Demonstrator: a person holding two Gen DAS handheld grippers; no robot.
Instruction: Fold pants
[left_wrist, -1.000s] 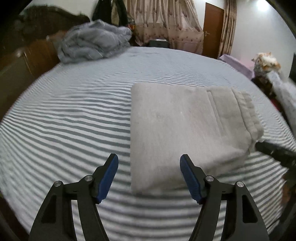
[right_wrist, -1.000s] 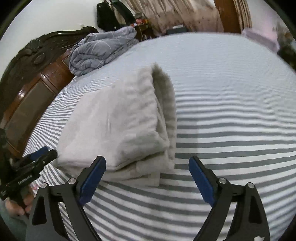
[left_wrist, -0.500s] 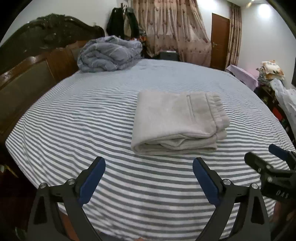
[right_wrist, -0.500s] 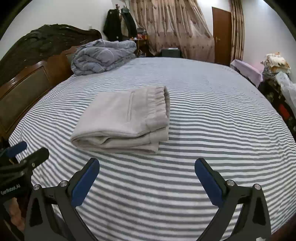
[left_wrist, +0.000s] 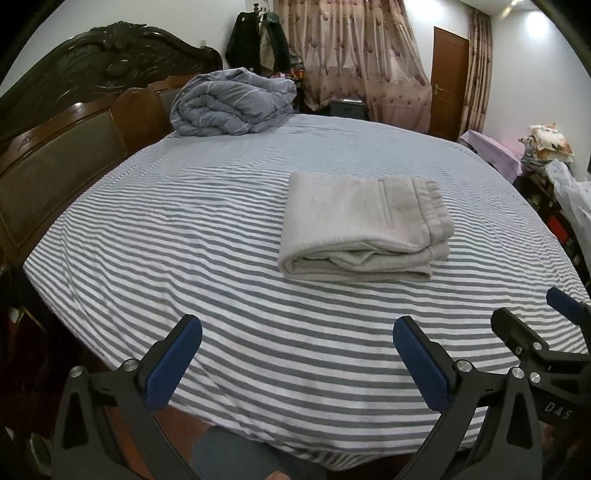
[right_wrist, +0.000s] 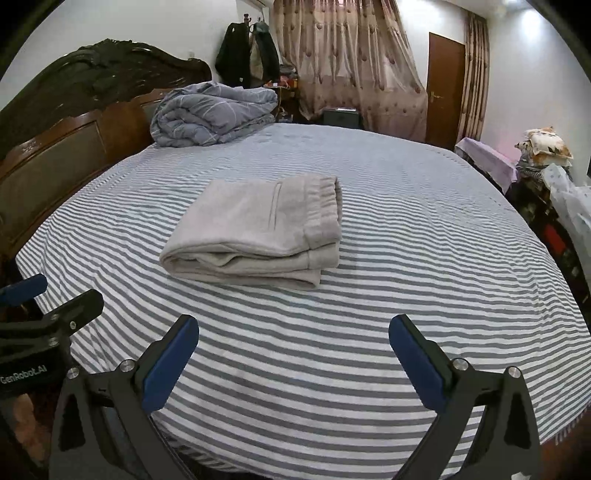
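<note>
Lying ahead of both tools, well apart from each: pants (left_wrist: 364, 221), pale grey, folded into a thick rectangular bundle on the striped sheet (left_wrist: 184, 236).

Item, position: from the left gripper (left_wrist: 295, 365) the bundle sits forward and a little toward its right finger; from the right gripper (right_wrist: 291, 362) it sits forward and toward its left finger. The bundle therefore lies between the two lines of sight, roughly midway, with neither hand clearly the nearer.

Item, axis: the long side runs crosswise to both tools. The waistband edge, with its ribbed hem and pocket slit, is on the side of the right gripper; the smooth folded edge is on the side of the left. The open layered edge faces the tools.

Item, left gripper: released, the left jaws opening to their widest, nothing between the blue pads (left_wrist: 173, 363), only sheet below.

Item, right gripper: released, jaws spread wide, nothing between them; it shows at the right margin of the left wrist view, beside its partner.

Item, surroundings: bundled blue-grey duvet (left_wrist: 232, 101) far beyond the pants near the carved headboard (left_wrist: 74, 122); curtains (left_wrist: 351, 55) and door (left_wrist: 448, 81) further off.

Judgement: the fold looks complete, layers stacked and edges roughly square. Any further move, such as tidying or lifting, would call for reaching forward and inward from both sides, each tool taking its own short end.
</note>
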